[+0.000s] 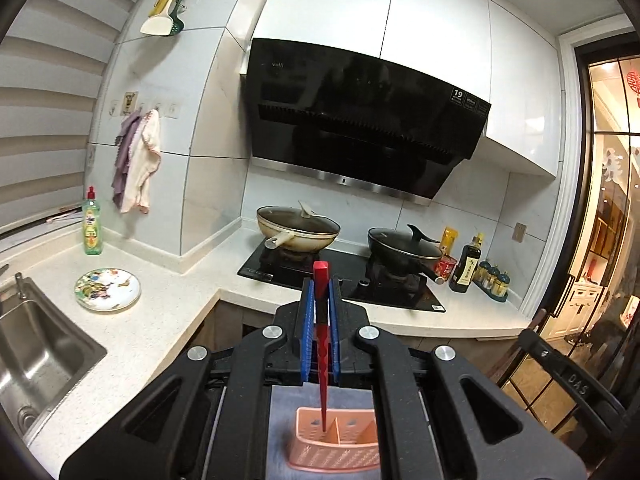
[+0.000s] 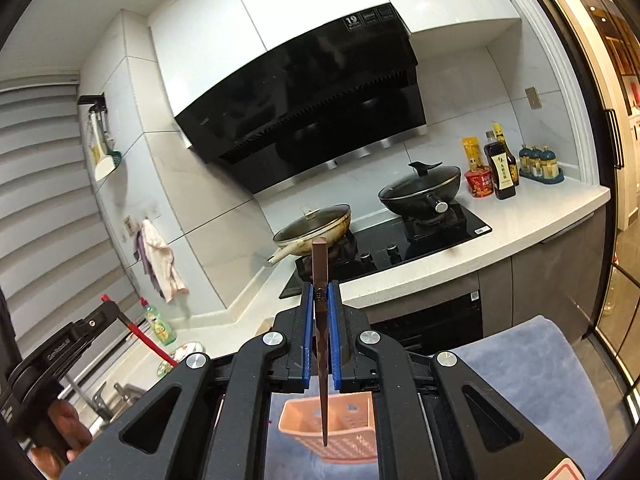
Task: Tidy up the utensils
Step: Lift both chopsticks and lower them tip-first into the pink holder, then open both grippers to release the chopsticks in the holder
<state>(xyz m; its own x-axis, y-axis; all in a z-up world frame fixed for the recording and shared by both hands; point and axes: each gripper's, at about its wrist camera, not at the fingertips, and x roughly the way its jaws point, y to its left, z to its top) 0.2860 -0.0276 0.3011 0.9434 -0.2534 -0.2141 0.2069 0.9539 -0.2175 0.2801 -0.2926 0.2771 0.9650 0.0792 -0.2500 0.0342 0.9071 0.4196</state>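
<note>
My left gripper (image 1: 321,286) is shut on a red chopstick (image 1: 321,340) that stands nearly upright between its blue pads; its thin tip hangs over the left compartment of a pink perforated utensil holder (image 1: 336,450). My right gripper (image 2: 321,290) is shut on a brown chopstick (image 2: 321,344), also upright, its tip hanging above the same pink holder (image 2: 340,432). The holder rests on a grey-blue cloth (image 2: 532,380). In the right wrist view the left gripper with the red chopstick (image 2: 150,340) shows at the lower left, held by a hand (image 2: 66,432).
A stove (image 1: 340,280) carries a cream pan (image 1: 298,226) and a black wok (image 1: 404,244). A sink (image 1: 36,352), a patterned plate (image 1: 107,289) and a dish soap bottle (image 1: 91,222) are at the left. Sauce bottles (image 1: 466,266) stand on the right. A range hood (image 1: 360,120) hangs above.
</note>
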